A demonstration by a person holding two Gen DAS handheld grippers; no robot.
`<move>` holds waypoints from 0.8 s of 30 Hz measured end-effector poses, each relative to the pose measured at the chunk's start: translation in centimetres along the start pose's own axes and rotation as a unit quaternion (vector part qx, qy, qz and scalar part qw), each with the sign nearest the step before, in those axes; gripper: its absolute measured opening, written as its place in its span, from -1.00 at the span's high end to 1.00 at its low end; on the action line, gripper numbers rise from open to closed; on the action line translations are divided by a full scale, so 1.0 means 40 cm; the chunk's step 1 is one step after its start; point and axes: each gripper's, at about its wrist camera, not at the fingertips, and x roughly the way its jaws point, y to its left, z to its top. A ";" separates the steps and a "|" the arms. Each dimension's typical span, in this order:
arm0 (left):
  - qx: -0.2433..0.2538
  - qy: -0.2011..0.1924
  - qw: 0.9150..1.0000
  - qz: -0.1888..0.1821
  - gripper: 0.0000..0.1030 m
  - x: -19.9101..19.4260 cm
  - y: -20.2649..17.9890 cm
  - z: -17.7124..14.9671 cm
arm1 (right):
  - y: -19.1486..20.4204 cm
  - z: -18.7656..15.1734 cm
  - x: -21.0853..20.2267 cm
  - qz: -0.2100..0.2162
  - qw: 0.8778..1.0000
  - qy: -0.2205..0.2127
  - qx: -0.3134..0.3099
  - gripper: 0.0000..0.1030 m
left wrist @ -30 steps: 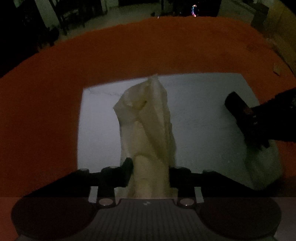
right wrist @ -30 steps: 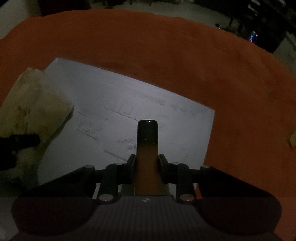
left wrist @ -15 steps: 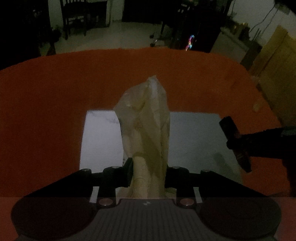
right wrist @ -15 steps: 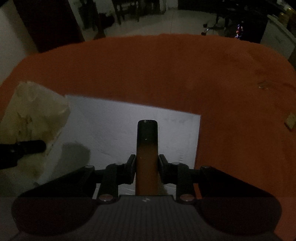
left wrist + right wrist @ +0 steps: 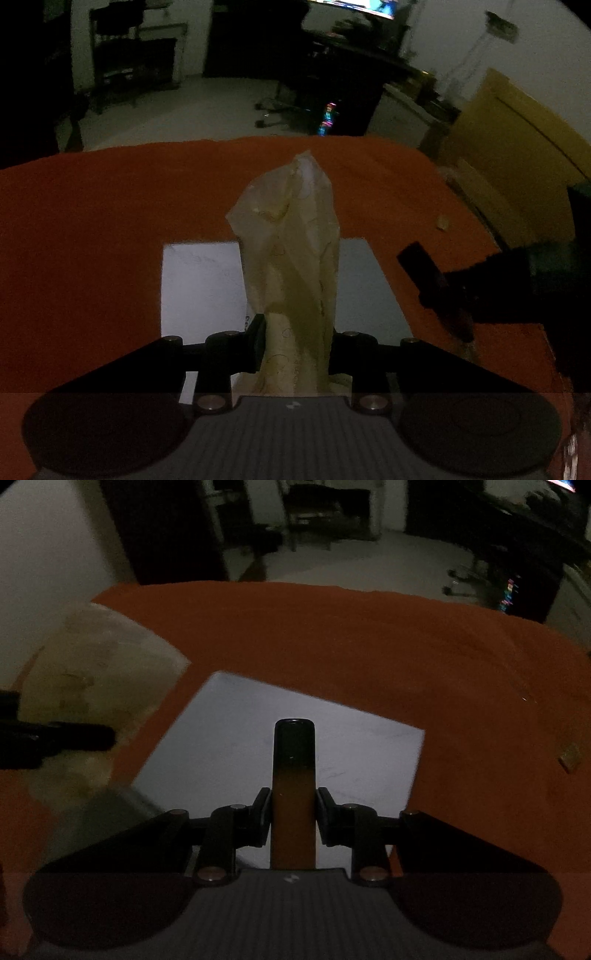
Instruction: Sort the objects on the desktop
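Observation:
My left gripper (image 5: 295,347) is shut on a crumpled pale yellowish plastic bag (image 5: 288,236), which sticks up from between the fingers, above a white sheet (image 5: 199,284) on the orange cloth. My right gripper (image 5: 294,819) is shut on a slim orange tube with a dark cap (image 5: 294,775), held upright over the same white sheet (image 5: 369,753). In the left wrist view the tube (image 5: 436,284) and right gripper appear at the right. In the right wrist view the bag (image 5: 92,679) and a left finger (image 5: 74,736) show at the left.
The orange cloth (image 5: 92,229) covers the whole table. A small pale scrap (image 5: 442,221) and a small tan piece (image 5: 569,760) lie on it toward the right. Beyond the far edge are a dim room floor, dark furniture, a yellowish board (image 5: 517,129) and coloured lights (image 5: 327,118).
Both grippers have risen and tilted up with their loads; the white sheet looks smaller and lower in both views, and more of the room beyond the table shows.

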 end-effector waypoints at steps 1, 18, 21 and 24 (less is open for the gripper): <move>0.004 0.003 1.000 -0.005 0.53 -0.013 -0.010 -0.015 | 0.017 -0.011 -0.017 0.007 1.000 -0.001 -0.007 0.47; 0.056 0.069 0.995 -0.042 0.53 -0.130 -0.097 -0.264 | 0.181 -0.309 -0.028 0.076 0.992 0.094 -0.032 0.47; 0.042 0.087 0.994 -0.046 0.53 -0.123 -0.094 -0.295 | 0.180 -0.322 -0.017 0.079 0.991 0.099 -0.033 0.47; 0.035 0.095 0.994 -0.046 0.53 -0.117 -0.081 -0.304 | 0.183 -0.332 -0.014 0.082 0.990 0.105 -0.037 0.46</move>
